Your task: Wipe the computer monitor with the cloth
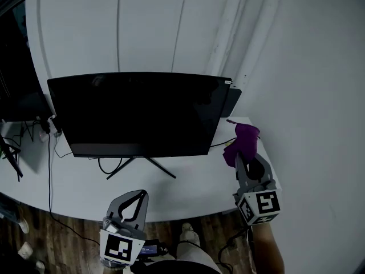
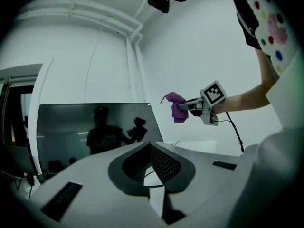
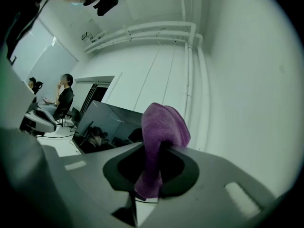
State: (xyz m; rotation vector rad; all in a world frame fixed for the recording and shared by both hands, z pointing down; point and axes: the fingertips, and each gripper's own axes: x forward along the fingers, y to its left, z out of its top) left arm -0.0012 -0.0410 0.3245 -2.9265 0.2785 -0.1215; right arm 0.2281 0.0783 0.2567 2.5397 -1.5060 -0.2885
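The black computer monitor (image 1: 137,116) stands on its stand in the middle of the white table (image 1: 194,190), screen dark. A purple cloth (image 1: 244,141) hangs just off the monitor's right edge, pinched in my right gripper (image 1: 243,156), which is shut on it above the table's right end. In the right gripper view the cloth (image 3: 161,127) bulges up between the jaws, with the monitor (image 3: 107,125) beyond to the left. My left gripper (image 1: 141,195) is low, at the table's front edge, shut and empty. Its own view shows the screen (image 2: 71,132) and the cloth (image 2: 176,107).
Black cables (image 1: 108,165) trail under the monitor and off the table's left side. A second dark screen (image 1: 20,99) stands at far left. White pipes (image 1: 228,33) run up the wall behind. Wooden floor (image 1: 51,241) lies below. A seated person (image 3: 62,98) is far back.
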